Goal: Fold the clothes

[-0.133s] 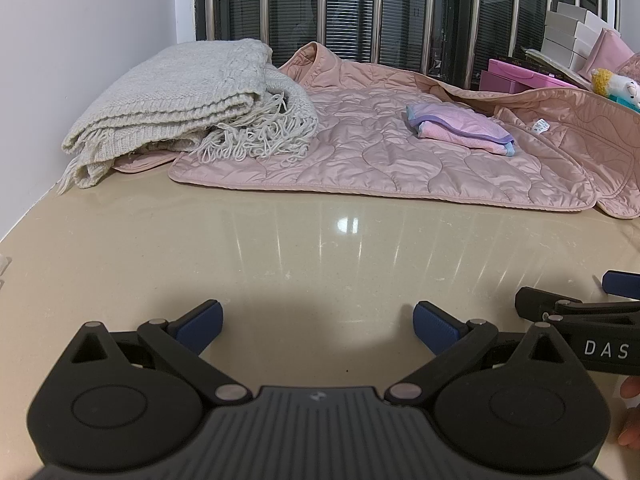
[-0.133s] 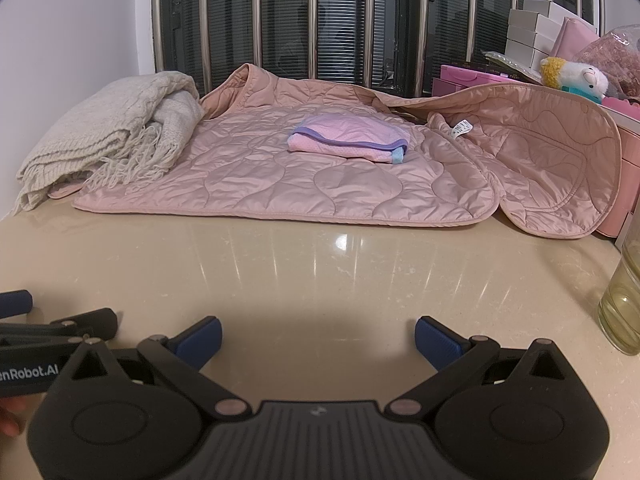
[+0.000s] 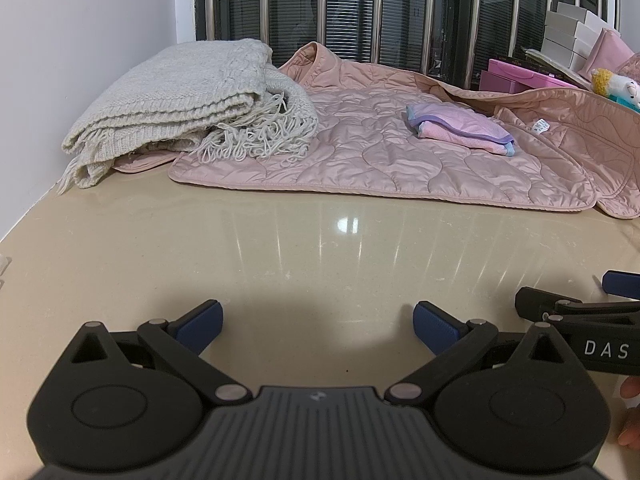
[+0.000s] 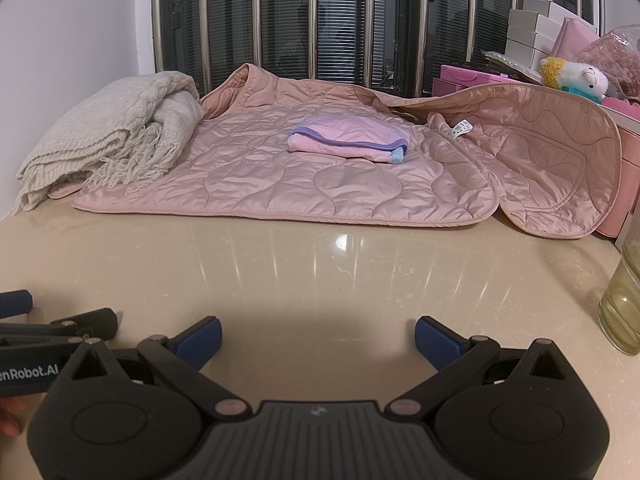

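I hold my left claw (image 3: 316, 322) and my right claw (image 4: 318, 334) side by side low over the bare front of the counter (image 4: 320, 264), both with jaws spread wide and nothing between the pads; I judge this a ready stance before any cloth is reached for. The clothes lie well ahead of me: a pink quilted jacket (image 4: 280, 184) is spread flat across the back of the counter, one side of it flopped up over the pink boxes (image 4: 624, 152) at the right, and a small folded pink cloth (image 4: 348, 140) rests on its middle. A folded grey knitted blanket (image 3: 180, 104) sits on the jacket's left end, pinning it by the wall. The jacket's near hem runs straight and free along the counter, so that edge looks the easiest to grab. Open room lies between me and the hem; on the right a glass (image 4: 622, 304) of yellowish liquid stands near my right claw and could be knocked.
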Demonstrator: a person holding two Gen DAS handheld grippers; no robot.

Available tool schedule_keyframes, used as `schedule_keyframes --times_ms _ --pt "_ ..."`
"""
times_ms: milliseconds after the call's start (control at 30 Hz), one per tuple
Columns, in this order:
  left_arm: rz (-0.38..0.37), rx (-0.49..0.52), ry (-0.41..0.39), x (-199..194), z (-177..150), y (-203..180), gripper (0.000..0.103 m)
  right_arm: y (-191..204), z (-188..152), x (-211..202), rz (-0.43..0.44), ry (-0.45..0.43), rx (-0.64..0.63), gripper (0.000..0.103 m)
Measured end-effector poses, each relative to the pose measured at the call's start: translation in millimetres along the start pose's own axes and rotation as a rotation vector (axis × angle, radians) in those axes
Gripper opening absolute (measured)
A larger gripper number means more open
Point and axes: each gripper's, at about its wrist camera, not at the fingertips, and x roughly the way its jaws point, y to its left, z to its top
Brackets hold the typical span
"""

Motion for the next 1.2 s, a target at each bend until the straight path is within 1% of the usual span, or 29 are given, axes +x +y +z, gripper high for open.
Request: schedule_keyframes --times_ms 933,1200 --pt "-0.001 -0.001 0.000 0.1 0.6 -0.6 0.102 -0.3 -0.1 -0.1 0.000 0.000 0.000 0.103" --pt "-0.001 -0.001 0.000 -2.0 2.5 -6.3 0.102 -0.9 -0.4 -0.5 0.000 0.000 0.000 0.103"
